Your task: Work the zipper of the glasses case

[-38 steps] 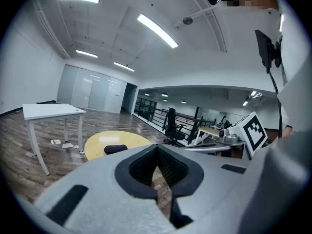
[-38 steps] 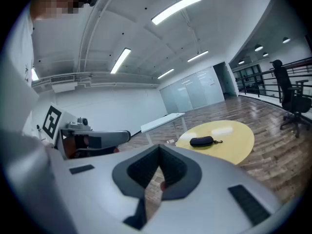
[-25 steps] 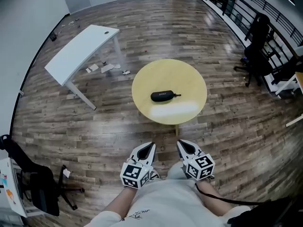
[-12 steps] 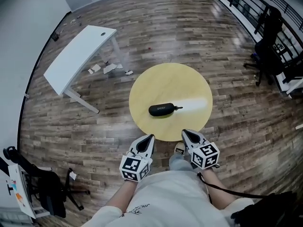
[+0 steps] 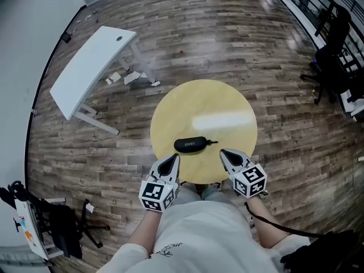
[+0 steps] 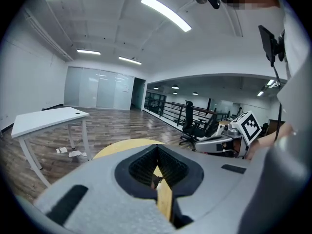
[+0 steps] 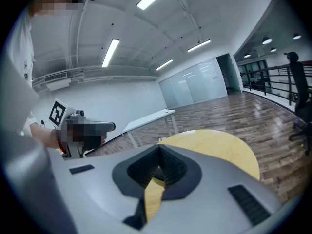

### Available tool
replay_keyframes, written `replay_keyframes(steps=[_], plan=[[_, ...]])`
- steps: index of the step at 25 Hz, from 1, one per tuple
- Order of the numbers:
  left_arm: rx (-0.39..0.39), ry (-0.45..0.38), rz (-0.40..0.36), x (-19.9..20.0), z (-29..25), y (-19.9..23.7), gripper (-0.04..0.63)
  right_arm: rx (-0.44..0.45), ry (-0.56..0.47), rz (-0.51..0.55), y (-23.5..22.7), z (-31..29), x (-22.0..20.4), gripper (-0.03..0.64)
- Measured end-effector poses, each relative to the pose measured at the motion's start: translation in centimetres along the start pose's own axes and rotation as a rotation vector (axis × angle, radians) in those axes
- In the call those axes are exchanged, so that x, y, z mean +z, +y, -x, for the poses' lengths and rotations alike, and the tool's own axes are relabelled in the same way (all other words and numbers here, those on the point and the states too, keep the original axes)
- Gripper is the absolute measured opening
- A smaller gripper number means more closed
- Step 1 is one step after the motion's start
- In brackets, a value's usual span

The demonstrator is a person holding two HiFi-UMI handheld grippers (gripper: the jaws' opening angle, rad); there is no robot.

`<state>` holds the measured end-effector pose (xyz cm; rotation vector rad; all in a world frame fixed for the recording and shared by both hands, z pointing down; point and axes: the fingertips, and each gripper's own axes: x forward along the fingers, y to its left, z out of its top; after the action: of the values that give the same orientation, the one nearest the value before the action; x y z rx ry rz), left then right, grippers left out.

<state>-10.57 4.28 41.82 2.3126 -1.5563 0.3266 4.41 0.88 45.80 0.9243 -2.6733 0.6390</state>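
glasses case (image 5: 190,144): lies flat on round table (image 5: 222,104), untouched | left gripper (image 5: 172,160): jaws closed, empty, near the case | right gripper (image 5: 225,154): jaws closed, empty

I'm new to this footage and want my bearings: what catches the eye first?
A round yellow table fills the middle of the head view, with a black glasses case lying near its close edge. The left gripper and right gripper hover at that edge, either side of the case, both shut and empty. A white desk stands at upper left.
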Motion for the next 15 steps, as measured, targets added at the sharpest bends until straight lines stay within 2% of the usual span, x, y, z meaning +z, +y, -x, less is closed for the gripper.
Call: replay_keyframes(steps=[10, 15], plan=[[-0.074, 0.037, -0.022, 0.9, -2.7, 3.7, 0.003, -0.082, 0.03, 0.02, -2.4, -3.1, 1.0, -0.006], [-0.153, 0.125, -0.071, -1.2, -4.8, 3.6, 0.003, -0.103, 0.094, 0.072, -3.2, -5.2, -0.7, -0.006]])
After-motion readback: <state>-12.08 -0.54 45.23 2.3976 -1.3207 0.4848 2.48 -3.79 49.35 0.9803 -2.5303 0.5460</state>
